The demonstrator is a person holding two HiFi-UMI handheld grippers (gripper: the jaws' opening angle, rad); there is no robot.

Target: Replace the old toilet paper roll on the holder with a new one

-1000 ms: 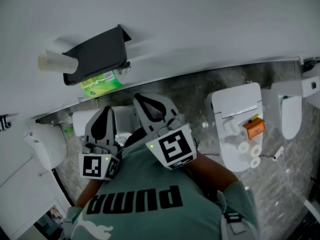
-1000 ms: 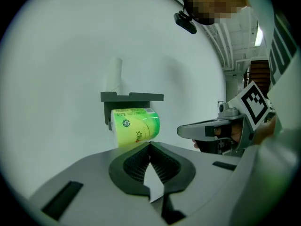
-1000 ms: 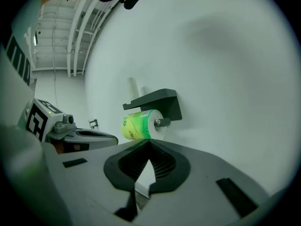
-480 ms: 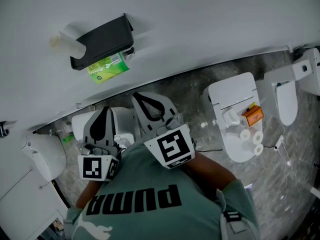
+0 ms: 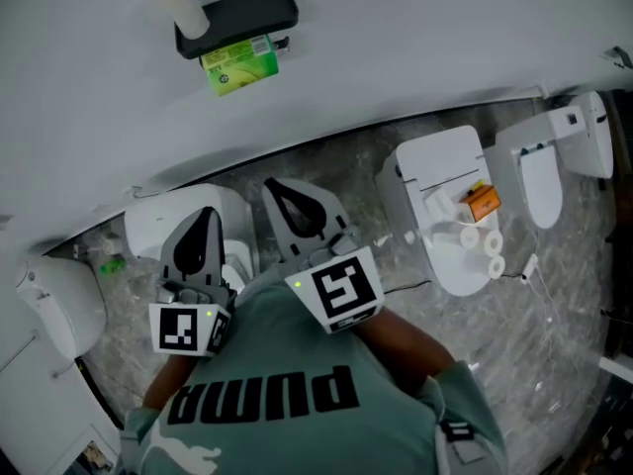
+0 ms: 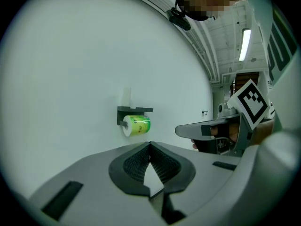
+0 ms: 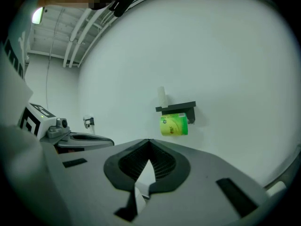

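Hanging under holder (image 5: 237, 13), green-wrapped roll (image 5: 237, 62) lies level along wall (image 5: 396, 57).

white toilet (image 5: 427, 166) on grey stone floor (image 5: 326, 181), orange box (image 5: 481, 203) atop

The toilet paper roll (image 5: 240, 64) wears a bright green printed wrapper; its metal wall holder (image 5: 242, 13) is matte black. The stone floor (image 5: 554, 344) is grey with pale veining. The grey plastic left gripper (image 5: 208, 213) and right gripper (image 5: 270, 185) carry black-and-white square markers. The teal shirt (image 5: 297, 433) has black lettering.
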